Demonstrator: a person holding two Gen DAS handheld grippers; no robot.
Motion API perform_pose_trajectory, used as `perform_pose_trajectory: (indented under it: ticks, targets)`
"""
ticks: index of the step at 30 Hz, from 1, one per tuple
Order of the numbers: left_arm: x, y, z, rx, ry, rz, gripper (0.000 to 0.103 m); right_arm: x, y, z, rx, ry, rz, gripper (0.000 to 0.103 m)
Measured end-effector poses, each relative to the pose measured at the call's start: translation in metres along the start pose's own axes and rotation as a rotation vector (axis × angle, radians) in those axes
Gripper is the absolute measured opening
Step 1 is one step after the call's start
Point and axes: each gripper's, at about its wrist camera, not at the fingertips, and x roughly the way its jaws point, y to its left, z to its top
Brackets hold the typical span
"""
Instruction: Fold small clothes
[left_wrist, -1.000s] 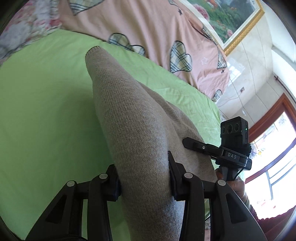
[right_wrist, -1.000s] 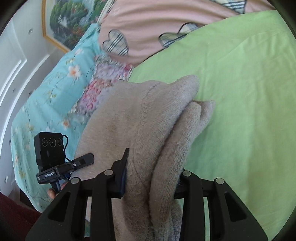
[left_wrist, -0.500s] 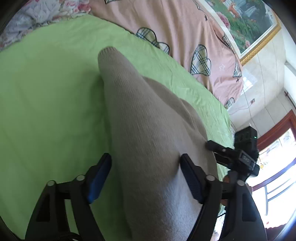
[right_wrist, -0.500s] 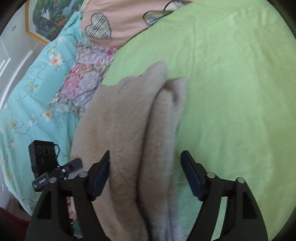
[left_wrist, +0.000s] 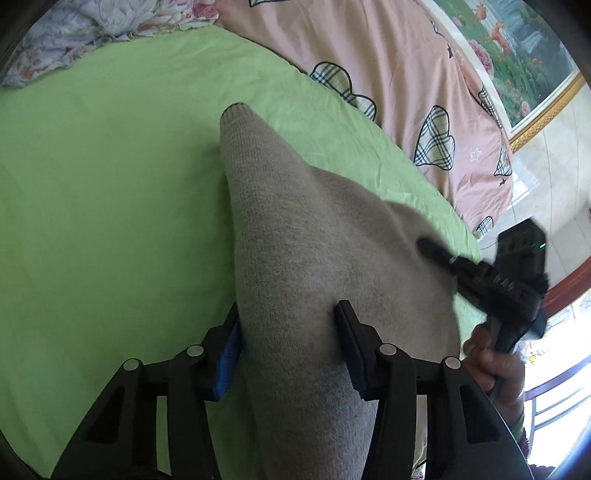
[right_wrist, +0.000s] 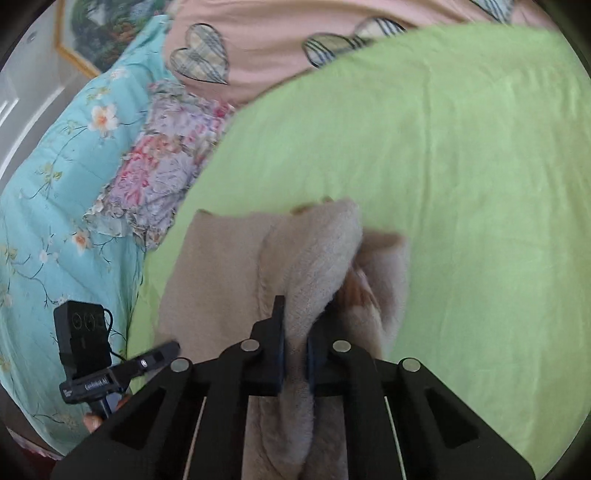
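With the beige sweater (left_wrist: 295, 240) lying only partly folded on the green sheet (left_wrist: 103, 192), the left gripper (left_wrist: 291, 343) is closing around its bunched sleeve and the right gripper (right_wrist: 293, 347) is pinching a thick fold, leaving further folds outstanding.

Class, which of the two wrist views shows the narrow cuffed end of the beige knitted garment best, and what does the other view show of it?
The left wrist view: the cuffed end of the beige knitted garment lies sharp and unobstructed on the green sheet. The right wrist view, blurred, shows only bunched folds pinched in the right claw; no cuffed end can be made out.
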Motion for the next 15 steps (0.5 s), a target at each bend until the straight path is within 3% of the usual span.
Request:
perform_pose_trajectory:
  ticks: [1, 4, 6, 9, 10, 12, 15]
  targets:
    - [-0.003, -0.001, 0.001, 0.007, -0.001, 0.006, 0.050, -0.005, 0.009, 0.005, -0.031, -0.025, 0.012, 0.009]
    - [-0.003, -0.001, 0.015, 0.018, 0.011, 0.040, 0.064, -0.011, 0.025, 0.014, -0.127, -0.047, -0.017, 0.009]
    - [0.004, 0.002, 0.030, 0.019, 0.010, 0.068, 0.072, -0.002, 0.010, 0.016, -0.094, -0.018, -0.036, 0.009]
    - [0.023, 0.005, 0.057, 0.029, 0.019, 0.092, 0.073, 0.007, -0.024, 0.011, -0.007, 0.010, -0.057, 0.009]
    - [0.030, 0.006, 0.063, 0.034, 0.024, 0.105, 0.071, 0.009, -0.030, 0.007, 0.009, 0.015, -0.059, 0.009]
    - [0.045, 0.006, 0.074, 0.063, 0.028, 0.171, 0.053, 0.011, -0.038, -0.001, 0.025, 0.028, -0.065, 0.009]
    - [0.065, 0.007, 0.083, 0.072, 0.051, 0.205, 0.048, 0.016, -0.041, -0.009, 0.036, 0.033, -0.065, 0.009]
